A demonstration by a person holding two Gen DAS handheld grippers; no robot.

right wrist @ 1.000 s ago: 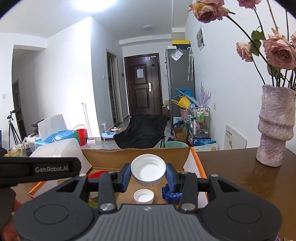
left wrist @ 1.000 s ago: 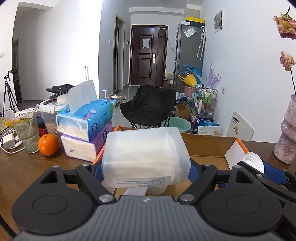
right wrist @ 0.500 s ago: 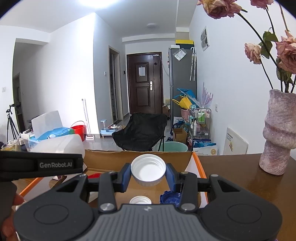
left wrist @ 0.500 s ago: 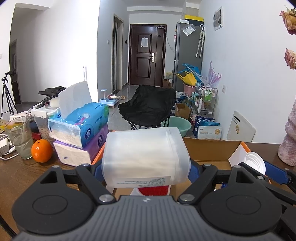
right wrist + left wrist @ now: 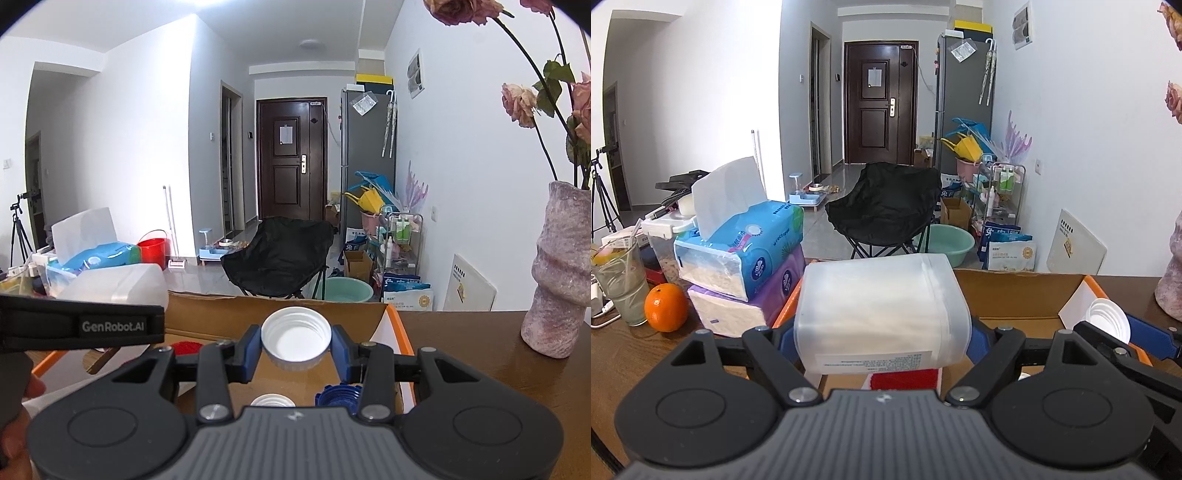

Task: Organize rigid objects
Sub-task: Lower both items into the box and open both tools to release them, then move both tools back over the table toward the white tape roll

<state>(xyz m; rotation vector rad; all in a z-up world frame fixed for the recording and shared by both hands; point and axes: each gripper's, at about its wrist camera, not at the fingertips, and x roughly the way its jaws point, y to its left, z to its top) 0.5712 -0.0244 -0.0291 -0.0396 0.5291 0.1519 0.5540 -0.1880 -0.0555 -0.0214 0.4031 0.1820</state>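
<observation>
Dark wood table (image 5: pixel 626 347). On it: open cardboard box (image 5: pixel 1015 295) with orange edge, mid-table; left of it two stacked tissue packs (image 5: pixel 746 273), an orange (image 5: pixel 666 307) just beside a drinking glass (image 5: pixel 622 280). Pinkish textured vase (image 5: pixel 561 273) stands at right, well apart from box.

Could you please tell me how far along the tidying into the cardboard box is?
Done: a small white cap and blue cap lie in the cardboard box. In hand: left gripper holds a plastic jar, right gripper a white lid. Left: placing both.
</observation>
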